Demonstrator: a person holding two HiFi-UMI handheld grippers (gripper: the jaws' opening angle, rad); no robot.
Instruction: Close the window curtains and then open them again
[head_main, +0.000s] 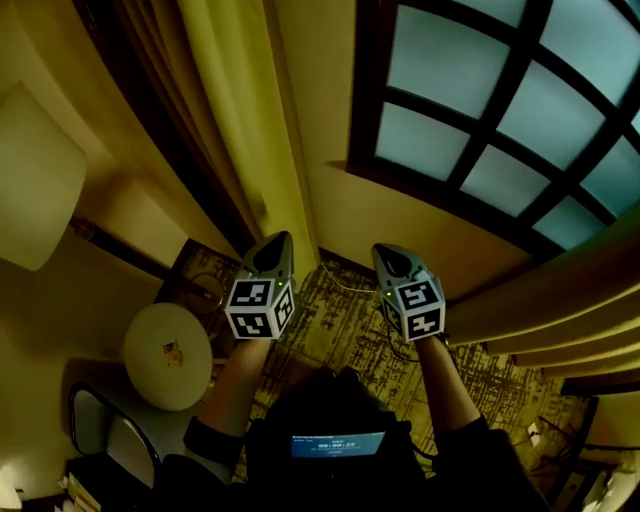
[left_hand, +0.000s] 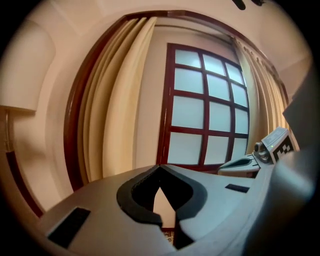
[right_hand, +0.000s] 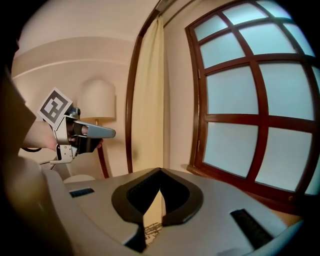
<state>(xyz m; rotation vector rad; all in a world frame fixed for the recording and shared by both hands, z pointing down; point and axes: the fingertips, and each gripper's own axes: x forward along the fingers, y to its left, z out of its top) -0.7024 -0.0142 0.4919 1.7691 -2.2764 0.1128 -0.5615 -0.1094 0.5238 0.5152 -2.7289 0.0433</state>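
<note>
Two curtains (head_main: 250, 130) gathered beside window (head_main: 470, 100); patterned carpet (head_main: 335, 330) below.

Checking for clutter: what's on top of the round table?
One small item lies near the middle of the round table, too small to identify. The tabletop covers its own base.

Window (head_main: 505, 110): upper right in the head view, set in the far wall.
Left curtain (head_main: 245, 130): gathered left of the window, a strip of wall between them.
Right curtain (head_main: 560, 300): gathered at the window's right side.
Lamp (head_main: 35, 190): far left, beyond the left curtain.
Round worktop (head_main: 150, 380): below the lamp, left of the left gripper (head_main: 277, 245); a small item (head_main: 172, 350) lies on it.
Chair (head_main: 105, 430): just nearer than the worktop.
Right gripper (head_main: 387, 255): beside the left gripper, apart from it, both over the carpet (head_main: 340, 330).
</note>
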